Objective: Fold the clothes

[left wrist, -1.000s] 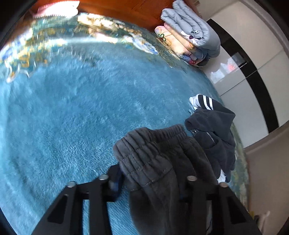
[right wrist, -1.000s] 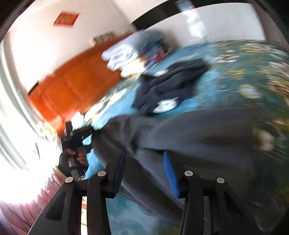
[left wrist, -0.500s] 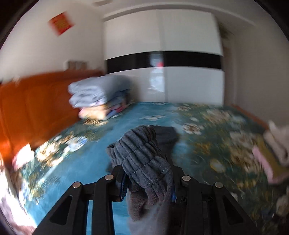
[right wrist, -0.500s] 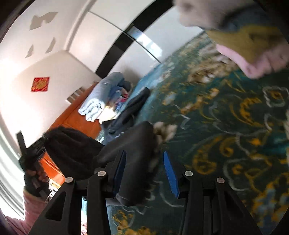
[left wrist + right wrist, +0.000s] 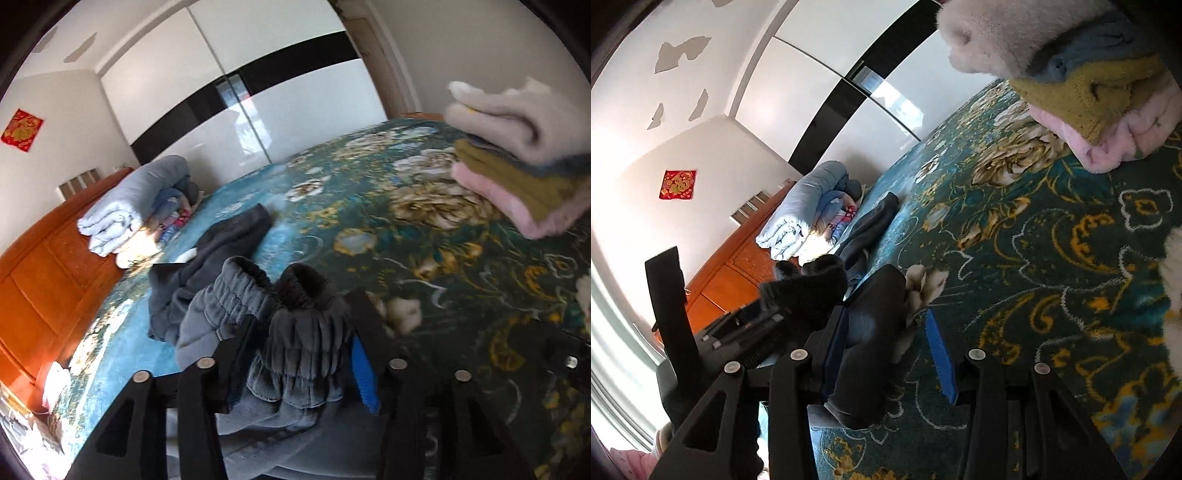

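Strong daylight is thrown in from the left; the wardrobe [image 5: 258, 122] is glared, edges are bent, corners are blackened.

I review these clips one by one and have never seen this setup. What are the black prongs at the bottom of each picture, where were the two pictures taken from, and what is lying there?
The prongs are handheld two-finger grippers, no robot; each carries a fisheye camera looking along its fingers. The left gripper pinches the elastic waistband of dark grey sweatpants. The right gripper has another part of them between its fingers. Both are over a floral teal bedspread. On it lie a dark jacket, a rolled light blue quilt by the wooden headboard, and a stack of folded clothes.
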